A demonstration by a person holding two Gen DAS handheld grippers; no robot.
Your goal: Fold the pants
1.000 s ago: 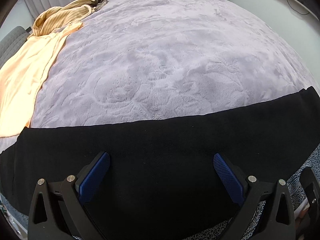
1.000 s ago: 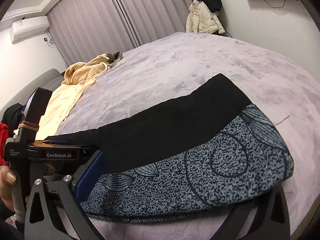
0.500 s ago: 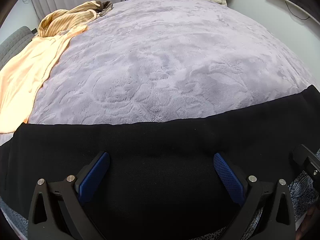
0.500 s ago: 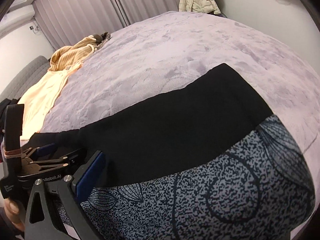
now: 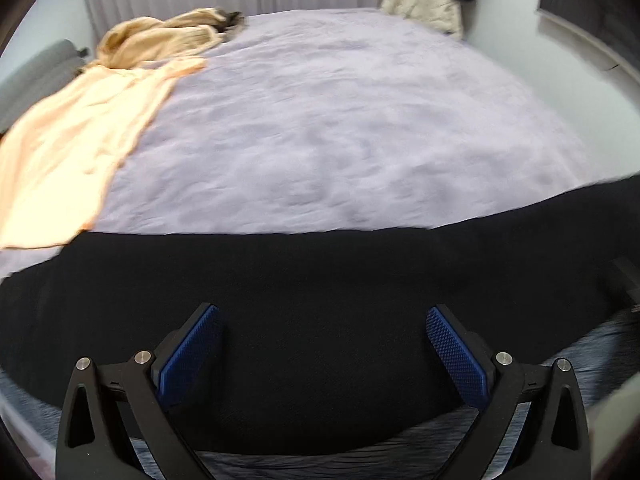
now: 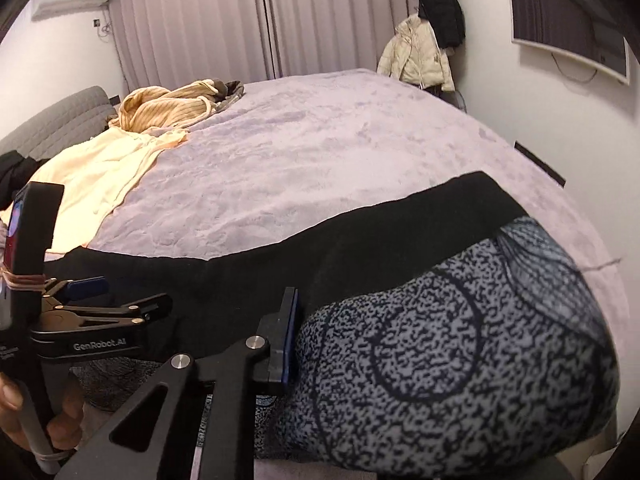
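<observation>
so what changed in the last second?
The right gripper swung in from wide open and is closing on the pants, fabric between its fingers. Both views tilted up. The left gripper remains open over the black waistband; the bedspread and clothes are unchanged.

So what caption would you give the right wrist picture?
Right gripper closing on the patterned pants at their black waistband, on a lilac bed.

Both wrist views look close down across the bed.
</observation>
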